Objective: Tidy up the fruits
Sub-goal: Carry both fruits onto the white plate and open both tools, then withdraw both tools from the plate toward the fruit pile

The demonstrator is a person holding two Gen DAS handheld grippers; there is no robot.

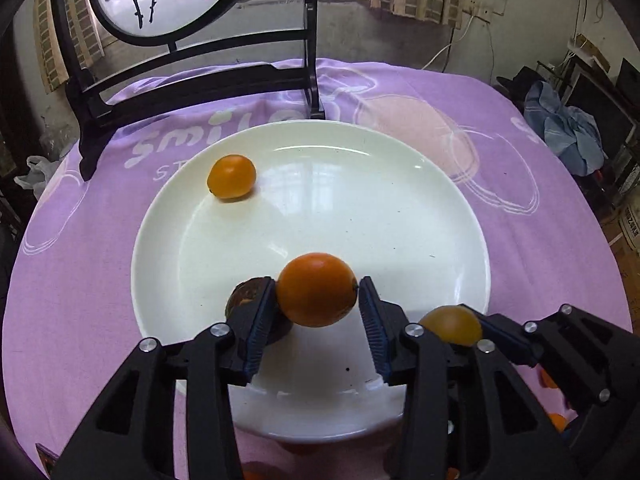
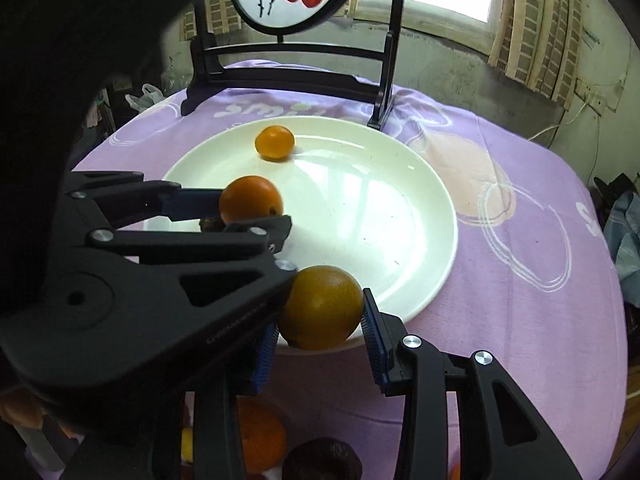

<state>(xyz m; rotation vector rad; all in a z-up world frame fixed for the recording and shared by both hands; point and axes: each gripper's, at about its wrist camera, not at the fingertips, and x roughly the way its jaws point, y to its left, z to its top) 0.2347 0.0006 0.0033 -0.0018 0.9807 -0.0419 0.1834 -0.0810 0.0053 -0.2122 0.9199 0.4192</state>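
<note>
A white plate [image 1: 400, 184] lies on the purple cloth. My left gripper [image 1: 318, 286] stands open low over its near part. A bright orange [image 1: 317, 289] sits between the fingertips, against the left pad with a thin gap at the right pad. Behind the left finger a dark brown fruit [image 1: 242, 300] rests on the plate. A smaller orange [image 1: 232, 177] lies at the plate's far left. My right gripper [image 2: 322, 308] is shut on a duller orange [image 2: 322, 306] at the plate's near rim [image 2: 400, 308]. Its left pad is partly hidden by the left gripper [image 2: 252, 210].
A dark wooden stand [image 1: 200, 80] with a round painted screen stands on the cloth behind the plate. More fruit [image 2: 260, 436], orange and dark, lies under the grippers at the near side. The purple cloth [image 2: 520, 280] stretches to the right, with clutter beyond the table edge.
</note>
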